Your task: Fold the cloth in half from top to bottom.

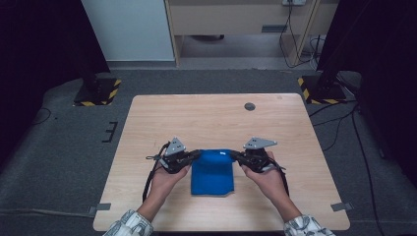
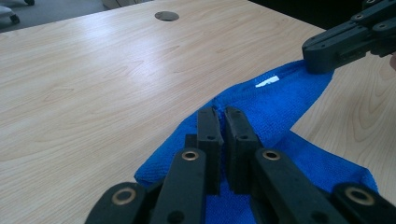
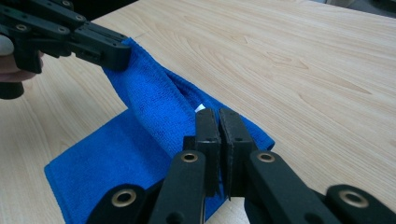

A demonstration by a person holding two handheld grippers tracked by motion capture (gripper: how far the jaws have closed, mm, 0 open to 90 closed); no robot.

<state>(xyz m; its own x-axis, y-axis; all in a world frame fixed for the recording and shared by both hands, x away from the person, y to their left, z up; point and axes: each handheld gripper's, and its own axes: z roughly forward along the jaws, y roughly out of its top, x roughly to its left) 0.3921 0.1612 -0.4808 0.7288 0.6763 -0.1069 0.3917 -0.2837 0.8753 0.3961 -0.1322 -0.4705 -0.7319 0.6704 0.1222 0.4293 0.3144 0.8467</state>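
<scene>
Left gripper: jaws closed on the far left corner of the blue microfibre cloth; in the left gripper view the two black jaws stand pressed together with cloth pinched between them
Right gripper: jaws closed on the far right corner of the same cloth; in the right gripper view the jaws meet over a fold of blue pile beside a small white label
Cloth position: slightly toward 6 o'clock of the centre of the light wooden table, between the two hands; far edge raised and stretched between the grippers, near part lying flat on the table toward 6 o'clock
Cloth condition: appears already doubled, with a lower layer spread under the lifted edge
Surroundings: round grey cable port at 12 o'clock of the cloth, well apart
Step in hand: judged to be a fold, far edge gripped at both corners
Next move: likely carry both corners together toward 6 o'clock, level and at equal pace, lay the far edge onto the near edge, then release
Risk: uneven travel would skew the fold
</scene>
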